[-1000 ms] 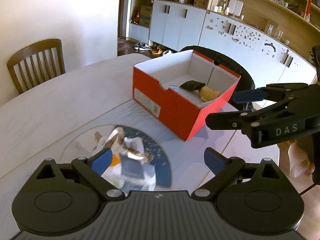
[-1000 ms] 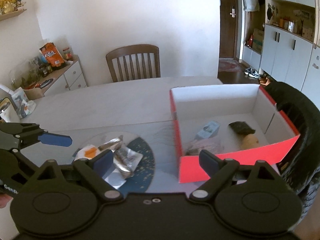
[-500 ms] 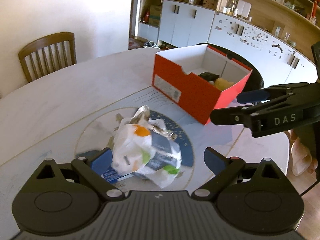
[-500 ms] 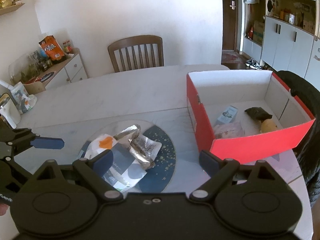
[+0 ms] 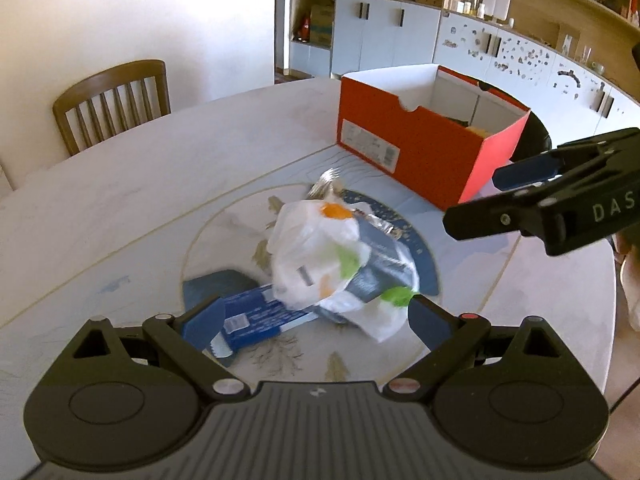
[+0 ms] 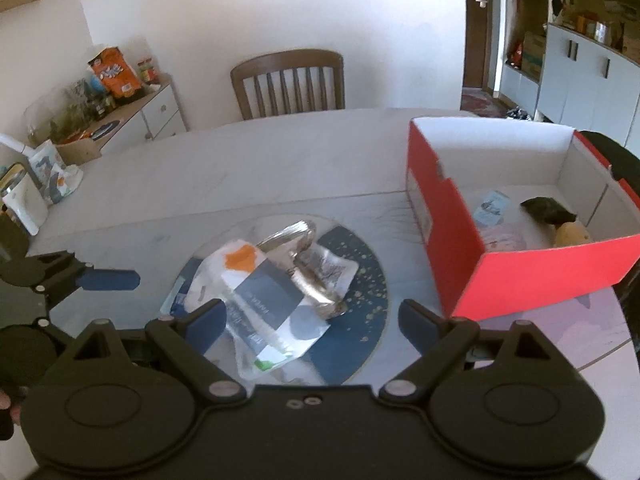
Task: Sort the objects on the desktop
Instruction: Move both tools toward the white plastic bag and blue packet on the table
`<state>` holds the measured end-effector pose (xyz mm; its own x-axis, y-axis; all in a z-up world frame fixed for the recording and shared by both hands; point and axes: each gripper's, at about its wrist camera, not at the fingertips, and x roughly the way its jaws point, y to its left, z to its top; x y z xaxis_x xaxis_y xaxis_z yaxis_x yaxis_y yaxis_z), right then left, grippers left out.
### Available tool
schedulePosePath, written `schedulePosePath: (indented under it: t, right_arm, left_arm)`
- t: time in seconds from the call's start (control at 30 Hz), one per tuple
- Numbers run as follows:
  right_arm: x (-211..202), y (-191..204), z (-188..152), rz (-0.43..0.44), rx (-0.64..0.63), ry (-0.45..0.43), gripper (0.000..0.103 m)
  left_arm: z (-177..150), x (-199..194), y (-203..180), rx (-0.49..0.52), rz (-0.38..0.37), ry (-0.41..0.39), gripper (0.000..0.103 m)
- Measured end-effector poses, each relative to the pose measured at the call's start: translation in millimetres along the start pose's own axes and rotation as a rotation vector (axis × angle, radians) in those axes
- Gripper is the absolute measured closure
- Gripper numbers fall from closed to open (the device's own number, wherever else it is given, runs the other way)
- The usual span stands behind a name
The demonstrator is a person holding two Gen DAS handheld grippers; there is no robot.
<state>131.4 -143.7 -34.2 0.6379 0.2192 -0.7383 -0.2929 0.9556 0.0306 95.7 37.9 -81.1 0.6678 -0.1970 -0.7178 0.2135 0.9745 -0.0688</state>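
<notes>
Red shoebox (image 6: 516, 276) sat at 3 o'clock on the table (image 5: 160, 184), open top up, so it read as the sort bin; a few small items already lay on its floor, including a dark lump (image 6: 548, 210) and a yellowish one (image 6: 572, 234)

Unsorted pile was at table centre on the round blue mat (image 6: 360, 280): white plastic bag (image 5: 316, 256) with orange and green print on top, a dark-blue packet (image 5: 384, 268) under it, foil wrapper (image 6: 308, 264) toward 1 o'clock, blue strip pack (image 5: 256, 316) poking out at 7 o'clock

Left tongs (image 5: 316, 320) were spread wide and empty, tips flanking the near edge of the pile, probably lined up to pinch the bag first since it's topmost

Right tongs (image 6: 308, 320) were also wide apart, holding nothing, hovering over the pile from the other side, box just to their right for a short carry

Risk, my guess: limp bag drags the foil along
</notes>
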Motion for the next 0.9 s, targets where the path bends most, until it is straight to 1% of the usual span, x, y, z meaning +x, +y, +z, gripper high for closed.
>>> schedulePosePath:
  t: [0.1, 0.23, 0.5, 0.6, 0.7, 0.9]
  right_arm:
    - [4, 7, -2, 0.005, -0.003, 0.013, 0.01]
    - [12, 15, -3, 0.001, -0.003, 0.021, 0.01]
    - [29, 31, -7, -0.021, 0.002, 0.047, 0.01]
    - [38, 36, -9, -0.037, 0.005, 0.057, 0.01]
    - [51, 39, -10, -0.063, 0.006, 0.077, 0.01]
    - [71, 35, -13, -0.096, 0.053, 0.125, 0.01]
  left_arm:
    - [-2, 3, 7, 0.011, 0.001, 0.001, 0.004]
    - [-3, 10, 20, 0.063, -0.019, 0.0, 0.004]
    - [-3, 35, 44, 0.166, -0.096, 0.029, 0.004]
    - [-2, 43, 48, 0.205, -0.129, 0.026, 0.004]
    - [-1, 53, 48, 0.267, -0.146, 0.024, 0.004]
    - [-3, 70, 50, 0.339, -0.193, 0.044, 0.004]
